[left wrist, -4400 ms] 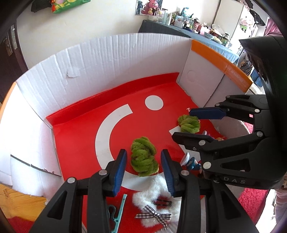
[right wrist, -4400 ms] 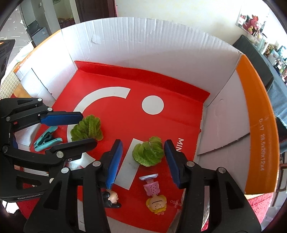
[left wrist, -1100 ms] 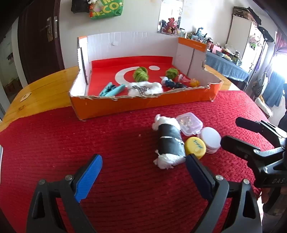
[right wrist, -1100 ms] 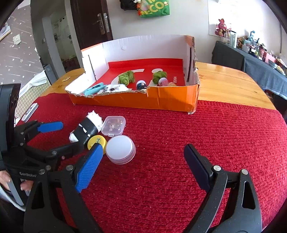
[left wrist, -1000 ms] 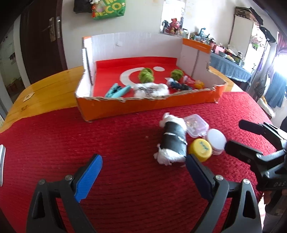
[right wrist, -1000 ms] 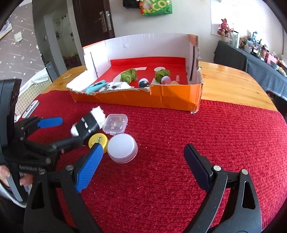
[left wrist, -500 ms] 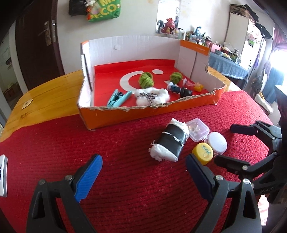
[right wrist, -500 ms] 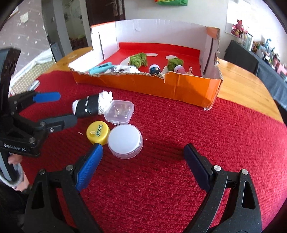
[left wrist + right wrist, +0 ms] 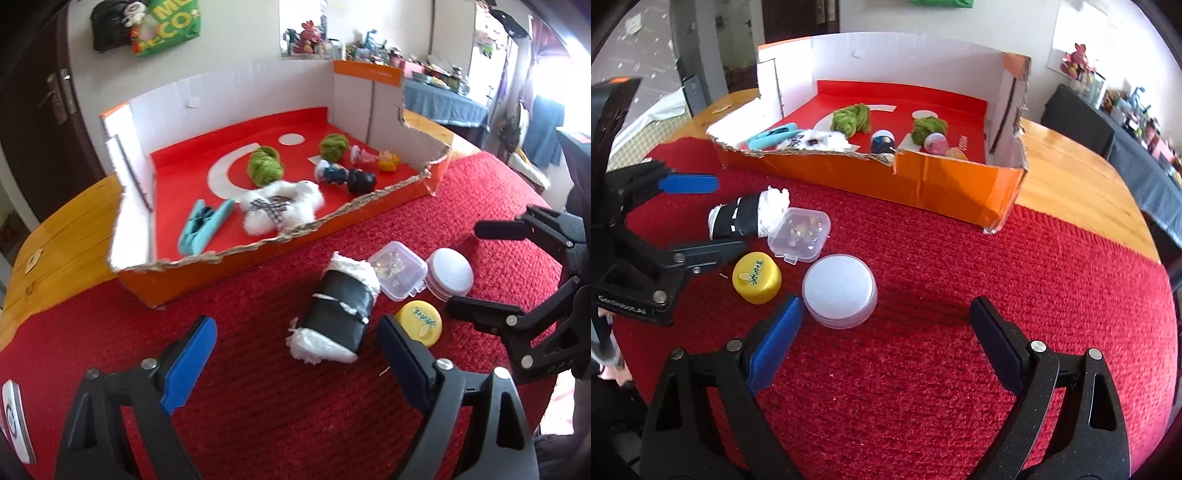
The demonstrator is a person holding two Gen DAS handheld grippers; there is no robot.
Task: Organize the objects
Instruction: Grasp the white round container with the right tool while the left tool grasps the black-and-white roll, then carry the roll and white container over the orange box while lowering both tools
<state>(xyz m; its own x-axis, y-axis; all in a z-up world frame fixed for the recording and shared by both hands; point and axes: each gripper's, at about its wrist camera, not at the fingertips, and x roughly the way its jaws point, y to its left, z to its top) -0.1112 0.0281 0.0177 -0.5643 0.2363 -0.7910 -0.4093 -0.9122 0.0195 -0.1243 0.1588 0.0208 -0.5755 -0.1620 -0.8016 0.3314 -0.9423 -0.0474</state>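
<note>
On red cloth (image 9: 960,258), yellow cap (image 9: 756,277) with green print, left jaws closing empty, right jaws apart.

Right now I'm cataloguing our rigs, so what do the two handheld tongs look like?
Both look alike: the left tongs and the right tongs are black plastic frames with silver screws. Each has two flat fingers, one with a bright blue ribbed pad and one with a dark navy pad. Small pale lettering marks each frame's side. No cables show.
</note>
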